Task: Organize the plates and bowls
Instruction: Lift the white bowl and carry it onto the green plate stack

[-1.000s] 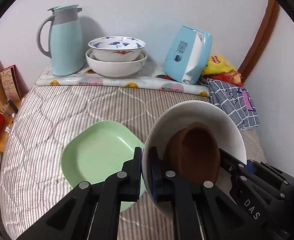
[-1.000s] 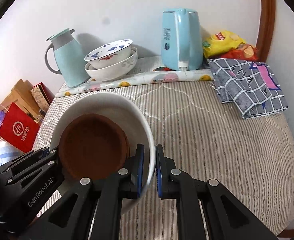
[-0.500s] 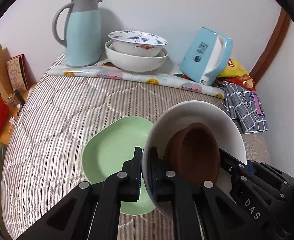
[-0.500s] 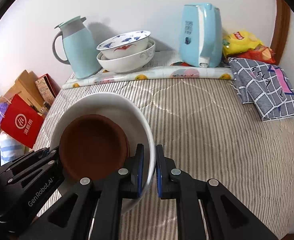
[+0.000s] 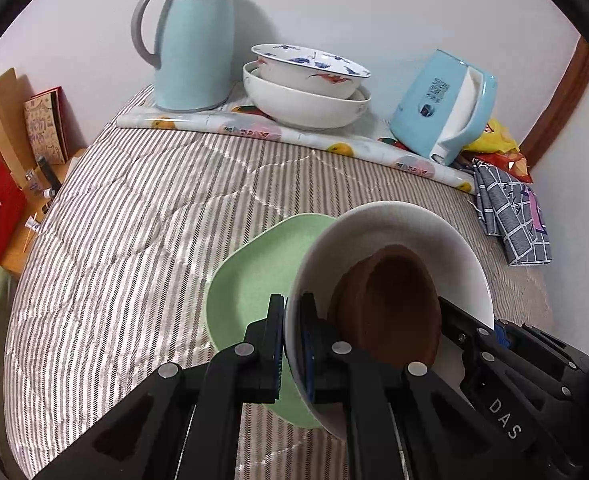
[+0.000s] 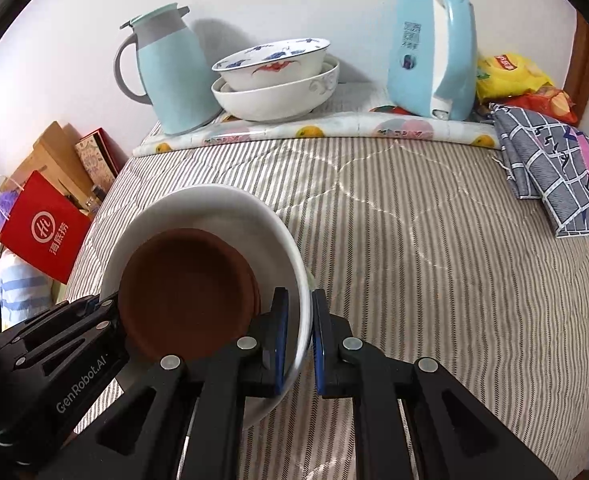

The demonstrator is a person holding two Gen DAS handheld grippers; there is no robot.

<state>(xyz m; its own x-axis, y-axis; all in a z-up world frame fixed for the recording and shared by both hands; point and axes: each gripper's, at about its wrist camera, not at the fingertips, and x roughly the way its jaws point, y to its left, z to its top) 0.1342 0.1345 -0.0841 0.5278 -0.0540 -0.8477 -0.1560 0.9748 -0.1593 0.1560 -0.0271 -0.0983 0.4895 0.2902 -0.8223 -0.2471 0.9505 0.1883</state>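
Note:
A white bowl with a brown bowl nested inside hangs above the striped quilt. My left gripper is shut on its left rim; my right gripper is shut on its right rim. The same white bowl and brown bowl show in the right wrist view. A green plate lies on the quilt, partly under the held bowl. Two stacked bowls, the top one with blue and red patterns, stand at the back; they are also the stacked bowls in the right wrist view.
A light-blue thermos jug stands back left and a blue kettle back right on a fruit-print mat. Snack bags and a checked cloth lie at the right. A red bag and boxes stand off the left edge.
Both grippers have carried the nested bowls leftward and lower, so the bowl now overlaps the green plate. The back items have shifted right and appear closer.

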